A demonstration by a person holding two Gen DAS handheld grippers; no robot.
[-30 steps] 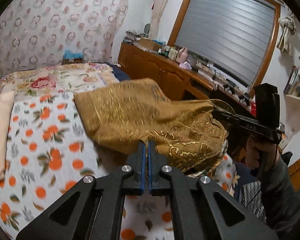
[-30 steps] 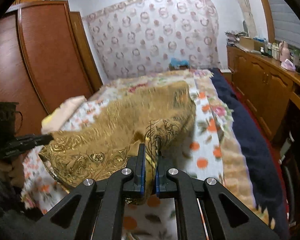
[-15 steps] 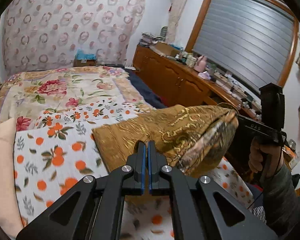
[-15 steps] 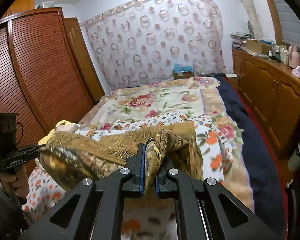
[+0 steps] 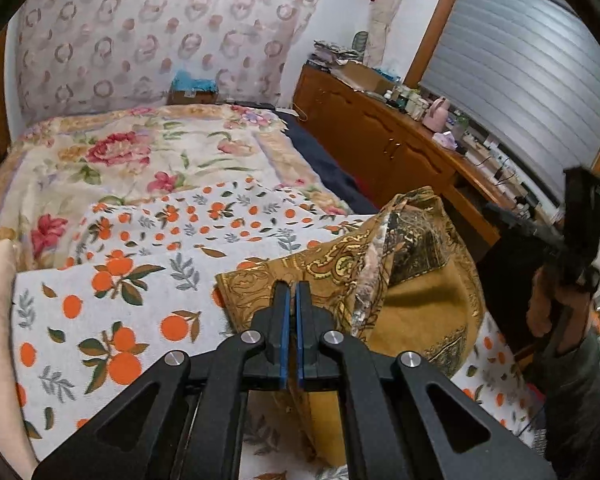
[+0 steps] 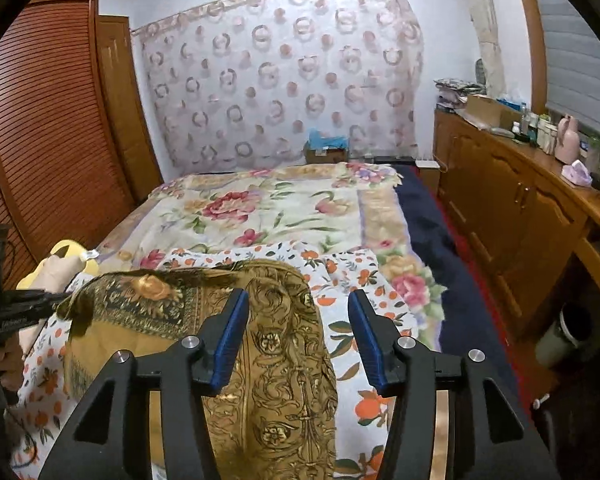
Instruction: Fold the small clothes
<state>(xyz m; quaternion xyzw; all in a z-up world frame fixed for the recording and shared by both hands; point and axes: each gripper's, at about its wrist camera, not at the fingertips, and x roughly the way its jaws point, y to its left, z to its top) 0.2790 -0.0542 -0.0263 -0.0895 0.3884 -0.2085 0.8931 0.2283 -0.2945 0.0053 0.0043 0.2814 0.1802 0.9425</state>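
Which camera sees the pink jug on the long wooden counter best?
The right wrist view: the pink jug stands clear, unblocked, at the counter's right edge. In the left wrist view it appears smaller amid clutter.

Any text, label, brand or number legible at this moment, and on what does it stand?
Nothing legible.
Pale lettering on the left tongs' body: too blurred.
Bottles on the wooden sideboard: labels too small.
Golden cloth: ornament only, no words.
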